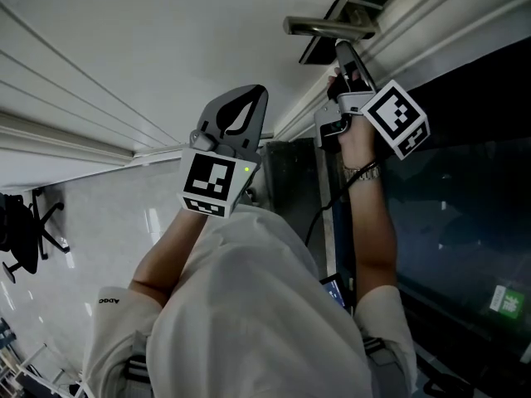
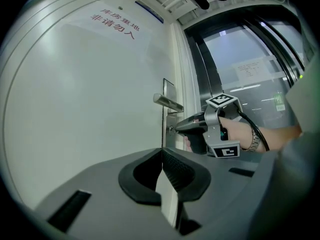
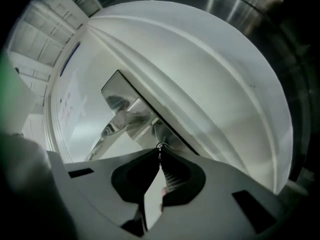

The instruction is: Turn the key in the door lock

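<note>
A white door (image 2: pixel 85 114) carries a metal lever handle (image 2: pixel 167 102) on a steel lock plate (image 3: pixel 127 96). Just below the handle (image 1: pixel 328 28), my right gripper (image 2: pixel 173 129) points level at the lock. In the right gripper view its jaws (image 3: pixel 160 153) are pressed together on a small metal key (image 3: pixel 161 147) that sticks out of the plate under the handle (image 3: pixel 107 131). The right gripper (image 1: pixel 340 48) lies against the door's edge in the head view. My left gripper (image 1: pixel 249 98) hangs back from the door, shut, with nothing between its pads (image 2: pixel 161 152).
A dark glass panel (image 1: pixel 465 222) in a metal frame adjoins the door on the right. Red printed characters (image 2: pixel 112 23) sit high on the door. A cable (image 1: pixel 319 210) trails from the right gripper. An office chair (image 1: pixel 25 230) stands on the tiled floor at the left.
</note>
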A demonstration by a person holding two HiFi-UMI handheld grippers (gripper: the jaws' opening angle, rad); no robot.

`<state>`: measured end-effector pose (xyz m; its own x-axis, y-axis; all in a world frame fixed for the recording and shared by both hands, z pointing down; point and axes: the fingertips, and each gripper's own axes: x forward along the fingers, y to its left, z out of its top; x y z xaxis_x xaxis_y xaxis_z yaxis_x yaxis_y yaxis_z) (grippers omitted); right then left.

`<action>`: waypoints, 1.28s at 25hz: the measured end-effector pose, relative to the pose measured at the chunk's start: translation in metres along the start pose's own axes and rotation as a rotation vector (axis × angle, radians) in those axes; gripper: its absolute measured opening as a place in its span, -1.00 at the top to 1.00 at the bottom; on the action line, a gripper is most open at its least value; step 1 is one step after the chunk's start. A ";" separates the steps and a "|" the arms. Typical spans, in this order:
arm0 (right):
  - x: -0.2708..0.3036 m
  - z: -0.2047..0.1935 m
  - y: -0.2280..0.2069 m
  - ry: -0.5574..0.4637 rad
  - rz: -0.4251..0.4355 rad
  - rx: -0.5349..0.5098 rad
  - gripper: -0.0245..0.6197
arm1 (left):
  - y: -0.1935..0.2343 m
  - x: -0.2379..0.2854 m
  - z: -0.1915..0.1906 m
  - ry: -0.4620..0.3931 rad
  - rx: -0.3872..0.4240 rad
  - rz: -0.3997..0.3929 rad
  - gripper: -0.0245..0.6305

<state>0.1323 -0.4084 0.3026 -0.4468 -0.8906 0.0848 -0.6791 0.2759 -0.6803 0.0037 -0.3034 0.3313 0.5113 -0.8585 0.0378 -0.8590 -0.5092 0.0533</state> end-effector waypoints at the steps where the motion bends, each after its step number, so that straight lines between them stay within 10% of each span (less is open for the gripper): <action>1: 0.000 0.000 -0.001 -0.001 0.012 0.073 0.88 | -0.001 0.000 0.000 0.000 0.002 -0.003 0.89; 7: 0.000 0.000 -0.005 -0.012 0.079 0.259 0.88 | -0.002 0.000 0.000 0.003 0.005 -0.009 0.89; 24: -0.005 -0.018 0.009 0.085 -0.306 -1.606 0.52 | -0.002 0.001 -0.008 0.021 -0.004 -0.014 0.89; 32: 0.006 -0.021 0.014 0.041 -0.404 -2.057 0.53 | -0.002 0.003 -0.006 0.018 0.005 -0.011 0.89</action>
<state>0.1079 -0.4019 0.3087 -0.1333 -0.9909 0.0182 -0.2182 0.0472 0.9748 0.0068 -0.3049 0.3371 0.5214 -0.8515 0.0555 -0.8532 -0.5193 0.0488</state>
